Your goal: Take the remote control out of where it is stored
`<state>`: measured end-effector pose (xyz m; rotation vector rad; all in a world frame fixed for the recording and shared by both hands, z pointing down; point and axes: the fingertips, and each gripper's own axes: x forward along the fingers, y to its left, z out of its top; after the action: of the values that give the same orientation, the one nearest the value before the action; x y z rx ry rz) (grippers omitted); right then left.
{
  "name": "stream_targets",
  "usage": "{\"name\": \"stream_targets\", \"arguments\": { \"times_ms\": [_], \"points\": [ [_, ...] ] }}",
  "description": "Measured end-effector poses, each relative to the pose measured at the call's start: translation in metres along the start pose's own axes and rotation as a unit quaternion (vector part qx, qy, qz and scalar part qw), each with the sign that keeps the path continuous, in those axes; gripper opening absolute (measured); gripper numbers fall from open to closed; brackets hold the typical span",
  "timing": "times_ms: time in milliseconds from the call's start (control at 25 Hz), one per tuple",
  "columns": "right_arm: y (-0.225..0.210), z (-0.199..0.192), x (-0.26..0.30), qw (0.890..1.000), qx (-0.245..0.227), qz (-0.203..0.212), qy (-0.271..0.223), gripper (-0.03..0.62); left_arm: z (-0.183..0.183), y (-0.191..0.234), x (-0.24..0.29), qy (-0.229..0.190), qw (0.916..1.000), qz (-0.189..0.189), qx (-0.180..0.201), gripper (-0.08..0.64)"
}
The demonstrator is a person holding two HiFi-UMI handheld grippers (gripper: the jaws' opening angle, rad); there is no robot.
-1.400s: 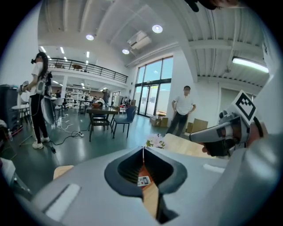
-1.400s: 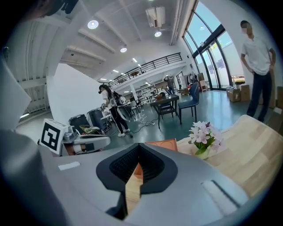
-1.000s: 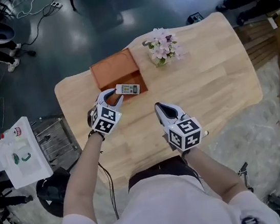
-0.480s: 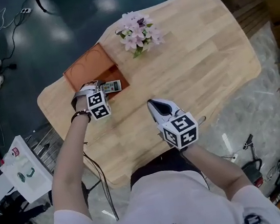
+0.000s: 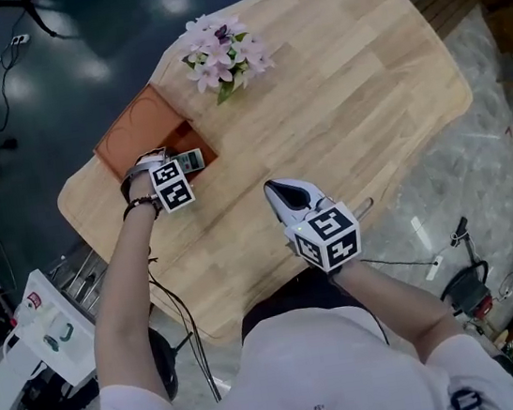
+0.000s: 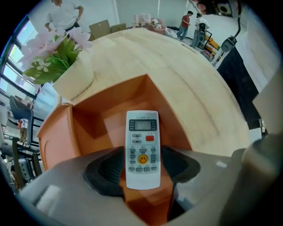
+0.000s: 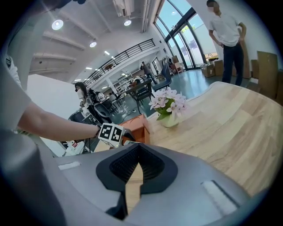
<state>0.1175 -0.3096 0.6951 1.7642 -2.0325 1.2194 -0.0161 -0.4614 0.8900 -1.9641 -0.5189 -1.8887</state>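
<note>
I'm clamping my left tool on the lower half of the white remote control, holding it over the open compartment of the orange box at the counter's 10 o'clock edge, while my right tool is hovering closed and empty near 6 o'clock

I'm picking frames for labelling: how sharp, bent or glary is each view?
Head view: sharp, mildly bent at the edges, lamp glare on the dark floor. Left gripper view: strong fisheye, remote control crisp, near foreground soft. Right gripper view: fisheye too, windows bright.
</note>
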Motion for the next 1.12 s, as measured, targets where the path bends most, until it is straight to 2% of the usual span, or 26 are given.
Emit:
{"name": "stream_targets", "arguments": {
  "times_ms": [120, 280, 600, 840, 1000, 1120],
  "points": [
    [0.001, -0.002, 0.001, 1.0, 0.002, 0.001, 0.0, 0.028, 0.002, 0.003, 0.003, 0.012, 0.9999, -0.001, -0.012, 0.272],
    [0.002, -0.006, 0.002, 1.0, 0.002, 0.0, 0.004, 0.028, 0.004, 0.004, 0.007, 0.03, 0.9995, -0.006, -0.003, 0.261],
    [0.008, -0.005, 0.001, 1.0, -0.004, 0.0, 0.005, 0.028, 0.003, 0.003, 0.004, -0.002, 0.9996, 0.0, -0.029, 0.245],
    [0.008, -0.003, -0.006, 1.0, -0.006, -0.002, 0.001, 0.028, 0.005, 0.003, -0.012, -0.044, 0.9965, 0.018, -0.069, 0.245],
    [0.009, 0.002, -0.009, 1.0, -0.013, 0.0, -0.002, 0.028, 0.003, 0.008, -0.035, -0.076, 0.9893, 0.042, -0.117, 0.245],
    [0.015, 0.012, -0.012, 1.0, -0.025, 0.005, -0.005, 0.028, 0.002, 0.012, -0.063, -0.115, 0.9756, 0.063, -0.176, 0.245]
  ]
}}
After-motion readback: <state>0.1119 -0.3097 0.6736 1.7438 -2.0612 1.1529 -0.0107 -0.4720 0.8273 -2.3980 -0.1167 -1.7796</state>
